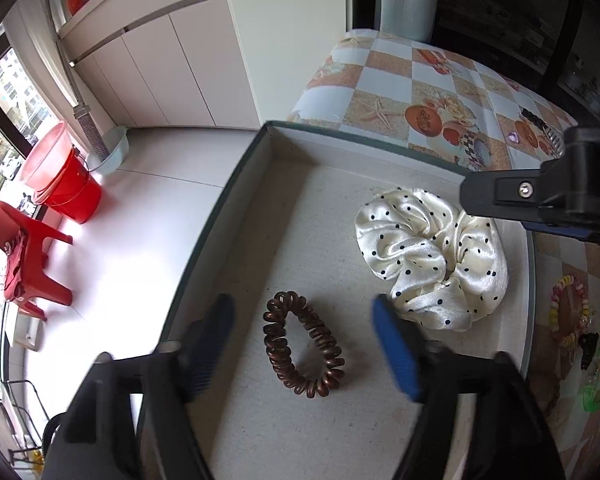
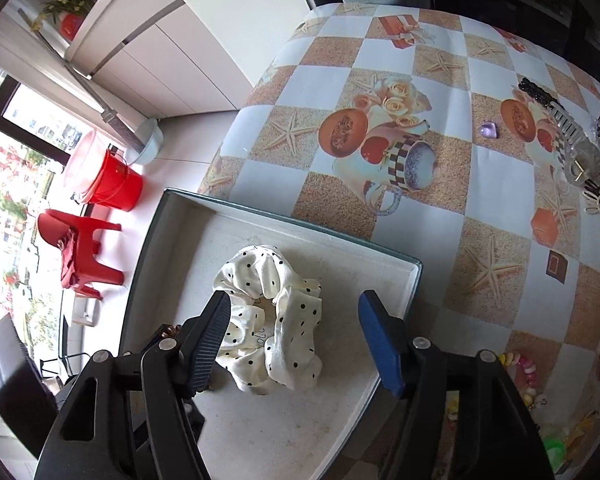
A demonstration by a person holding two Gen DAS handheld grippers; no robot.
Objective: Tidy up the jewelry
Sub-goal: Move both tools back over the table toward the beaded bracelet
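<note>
A shallow grey box (image 1: 244, 184) sits at the table's left edge. In it lie a brown spiral hair tie (image 1: 302, 345) and a cream polka-dot scrunchie (image 1: 432, 256). My left gripper (image 1: 302, 344) is open above the box, its fingers on either side of the spiral tie, not touching it. My right gripper (image 2: 294, 338) is open over the scrunchie (image 2: 272, 320) in the box (image 2: 414, 276); it shows in the left wrist view as a black body (image 1: 540, 192) at the right.
On the checked tablecloth (image 2: 420, 60) lie hair clips (image 2: 572, 132), a purple heart gem (image 2: 489, 129), a bead bracelet (image 1: 568, 312) and a green clip (image 1: 598, 380). On the floor to the left stand a red bucket (image 2: 112, 180) and a red stool (image 2: 80, 252).
</note>
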